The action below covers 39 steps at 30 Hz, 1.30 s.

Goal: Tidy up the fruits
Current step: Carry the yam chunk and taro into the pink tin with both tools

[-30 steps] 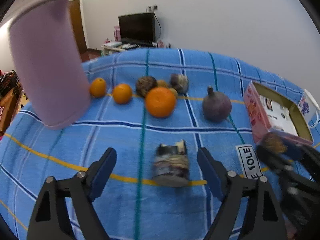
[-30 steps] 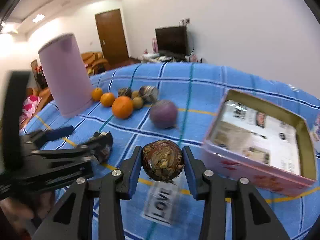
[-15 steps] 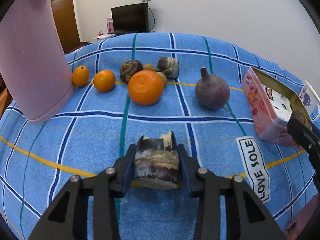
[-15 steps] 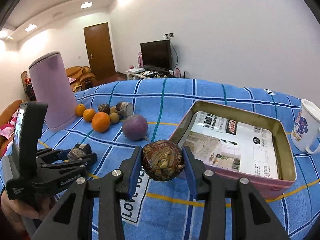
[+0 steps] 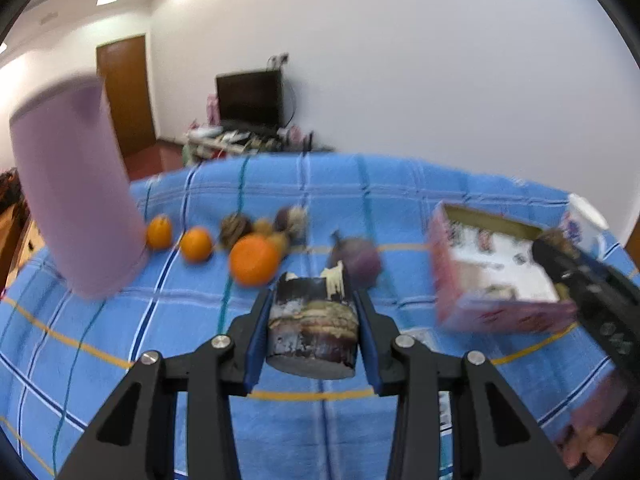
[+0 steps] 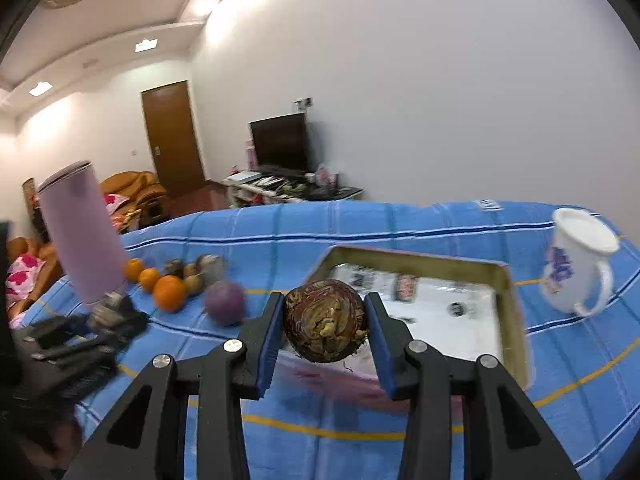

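My left gripper (image 5: pixel 311 330) is shut on a dark, stubby cut fruit piece (image 5: pixel 312 324) and holds it above the blue checked cloth (image 5: pixel 180 320). My right gripper (image 6: pixel 325 330) is shut on a round brown husked fruit (image 6: pixel 325 326), held over the near wall of the open pink tin box (image 6: pixel 506 292). On the cloth lie a large orange (image 5: pixel 254 260), two small oranges (image 5: pixel 196 244), a purple round fruit (image 5: pixel 356 258) and several small brown fruits (image 5: pixel 236 227). The same row appears in the right wrist view, with the large orange (image 6: pixel 170 298) and the purple fruit (image 6: pixel 225 303).
A tall pink cylinder (image 5: pixel 76 196) stands at the left by the oranges. A white mug (image 6: pixel 576 264) stands right of the box. The pink tin box (image 5: pixel 496 276) is on the right in the left wrist view, with the other gripper's black body (image 5: pixel 592 288) beside it.
My left gripper closed on the cut fruit piece and lifted it off the cloth. My right gripper, still holding the brown fruit, rose and moved over the box's near wall.
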### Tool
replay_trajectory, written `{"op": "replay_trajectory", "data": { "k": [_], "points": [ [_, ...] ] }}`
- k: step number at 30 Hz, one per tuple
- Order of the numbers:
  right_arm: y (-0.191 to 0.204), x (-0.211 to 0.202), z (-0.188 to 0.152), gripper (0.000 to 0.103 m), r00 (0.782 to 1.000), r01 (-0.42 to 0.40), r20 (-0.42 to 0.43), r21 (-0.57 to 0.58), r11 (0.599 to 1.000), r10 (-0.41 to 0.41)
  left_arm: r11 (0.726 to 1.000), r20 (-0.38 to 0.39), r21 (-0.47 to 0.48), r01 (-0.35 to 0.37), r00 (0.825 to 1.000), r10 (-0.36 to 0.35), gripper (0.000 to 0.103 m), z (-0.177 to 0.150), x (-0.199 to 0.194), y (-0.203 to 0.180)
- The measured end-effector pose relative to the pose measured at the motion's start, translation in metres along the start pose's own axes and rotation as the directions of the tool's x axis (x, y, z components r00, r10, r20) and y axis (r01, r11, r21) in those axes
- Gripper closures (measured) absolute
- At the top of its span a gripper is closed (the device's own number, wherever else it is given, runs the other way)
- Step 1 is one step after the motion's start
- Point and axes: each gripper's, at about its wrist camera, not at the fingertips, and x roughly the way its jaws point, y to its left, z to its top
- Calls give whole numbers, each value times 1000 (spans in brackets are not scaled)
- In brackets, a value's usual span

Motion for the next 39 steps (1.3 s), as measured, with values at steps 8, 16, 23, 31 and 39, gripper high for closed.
{"op": "replay_trajectory", "data": {
  "k": [8, 16, 23, 31, 39],
  "points": [
    [-61, 1, 1, 61, 993, 118, -12, 27, 993, -117, 993, 47, 57, 106, 993, -109, 61, 20, -4, -59],
    [-101, 13, 0, 61, 982, 183, -56, 23, 983, -181, 968, -10, 73, 240, 971, -240, 61, 24, 30, -123],
    [-106, 23, -4, 60, 977, 191, -101, 0, 982, -190, 962, -66, 106, 252, 967, -246, 61, 19, 60, -159],
    [-99, 33, -9, 60, 970, 196, -138, -40, 980, -200, 967, -117, 130, 221, 971, -206, 61, 10, 80, -165],
    [-94, 32, -10, 60, 965, 217, -133, -70, 974, -225, 970, -132, 140, 200, 974, -182, 61, 6, 86, -165]
  ]
}}
